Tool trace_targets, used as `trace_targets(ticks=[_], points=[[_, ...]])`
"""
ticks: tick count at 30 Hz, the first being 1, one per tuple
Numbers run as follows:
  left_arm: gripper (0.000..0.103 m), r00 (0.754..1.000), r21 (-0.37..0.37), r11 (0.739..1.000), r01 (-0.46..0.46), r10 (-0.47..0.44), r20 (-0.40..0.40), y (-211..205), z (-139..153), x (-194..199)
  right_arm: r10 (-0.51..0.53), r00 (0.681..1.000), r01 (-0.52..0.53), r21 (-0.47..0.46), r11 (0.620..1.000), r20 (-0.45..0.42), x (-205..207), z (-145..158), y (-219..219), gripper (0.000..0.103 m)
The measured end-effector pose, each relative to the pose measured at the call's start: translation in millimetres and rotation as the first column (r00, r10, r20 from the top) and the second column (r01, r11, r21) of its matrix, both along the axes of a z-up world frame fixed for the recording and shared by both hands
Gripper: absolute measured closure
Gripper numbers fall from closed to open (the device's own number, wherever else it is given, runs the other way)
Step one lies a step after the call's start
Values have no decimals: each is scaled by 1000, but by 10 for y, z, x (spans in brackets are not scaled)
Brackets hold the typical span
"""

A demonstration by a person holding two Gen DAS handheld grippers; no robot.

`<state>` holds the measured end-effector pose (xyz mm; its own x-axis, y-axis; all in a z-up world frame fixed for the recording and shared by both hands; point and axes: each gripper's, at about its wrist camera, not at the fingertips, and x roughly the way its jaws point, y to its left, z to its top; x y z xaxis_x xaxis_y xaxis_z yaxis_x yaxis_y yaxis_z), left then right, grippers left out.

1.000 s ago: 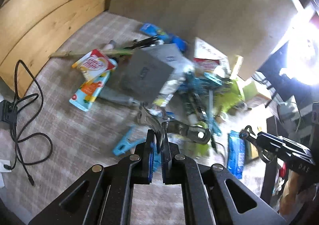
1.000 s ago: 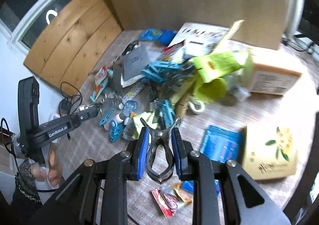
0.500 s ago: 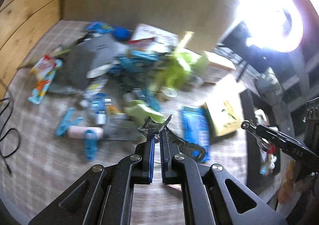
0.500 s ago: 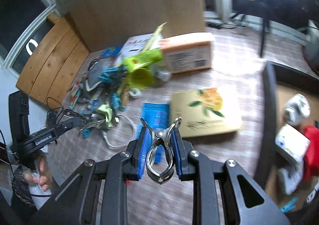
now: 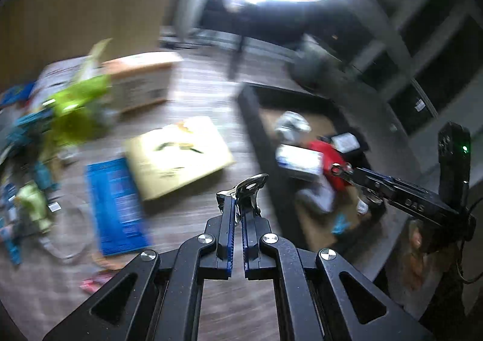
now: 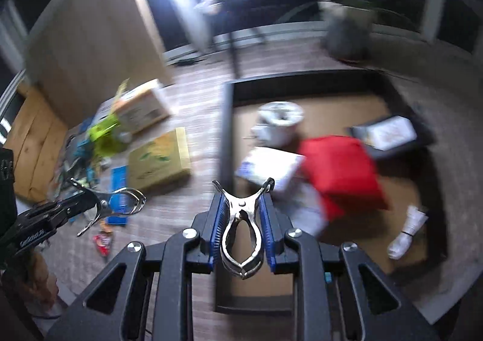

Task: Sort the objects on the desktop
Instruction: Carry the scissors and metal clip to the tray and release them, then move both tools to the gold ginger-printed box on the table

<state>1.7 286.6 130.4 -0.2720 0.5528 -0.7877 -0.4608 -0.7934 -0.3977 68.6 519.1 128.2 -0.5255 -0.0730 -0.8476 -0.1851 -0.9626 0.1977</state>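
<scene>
My left gripper (image 5: 237,205) is shut on a metal clip (image 5: 249,187) and holds it above the table near the left wall of a dark tray (image 5: 250,117). It also shows in the right wrist view (image 6: 90,208) with its clip (image 6: 120,200). My right gripper (image 6: 241,205) is shut on a second metal clip (image 6: 241,229) over the tray's left wall (image 6: 225,135). The right gripper shows in the left wrist view (image 5: 341,170) above the tray. The tray holds a red item (image 6: 341,168), a white box (image 6: 268,167) and a white roll (image 6: 280,117).
A pile of clips and packets (image 5: 45,117) lies at the left of the table. A yellow box (image 5: 178,156), a blue packet (image 5: 114,202) and a cardboard box (image 5: 142,81) lie between the pile and the tray. A bright lamp glares at the top.
Both grippers have swung right, away from the pile and toward the dark tray, each still holding its metal clip. The tray and its contents have come into view.
</scene>
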Motion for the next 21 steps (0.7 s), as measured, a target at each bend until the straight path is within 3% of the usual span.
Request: trace_targets(ticks=[6,12,13,15,16,17,21], points=[[100,988,9,988,157,-157,-18,883,64,249,-131,991,131,63,989,2,324,15,659,80],[98,964,2,965,263,-263,-50,1479,96,449,-175,985,175,65,982,-4,436,-8,992,81],[97,963,-4,964,266,-266,-43,1536,96,460,-172,985,172,61,983,-5,427,-3,1004,78],[81,965,-17,966,257,-258,-40,1595,106,472,-182,983,181,65,981,3,438,-1,1031,64],[79,966,-18,967,255,-255,-47,1594,113,470,-182,983,182,67,981,1,436,3,1037,51],[79,966,-25,968,251,-252,-56,1583,122,470,-181,983,181,73,981,-8,427,12,1030,47],[79,977,-36,978,206,-207,-39,1450,84,367,-161,987,162,81,983,-18,397,51,963,47]])
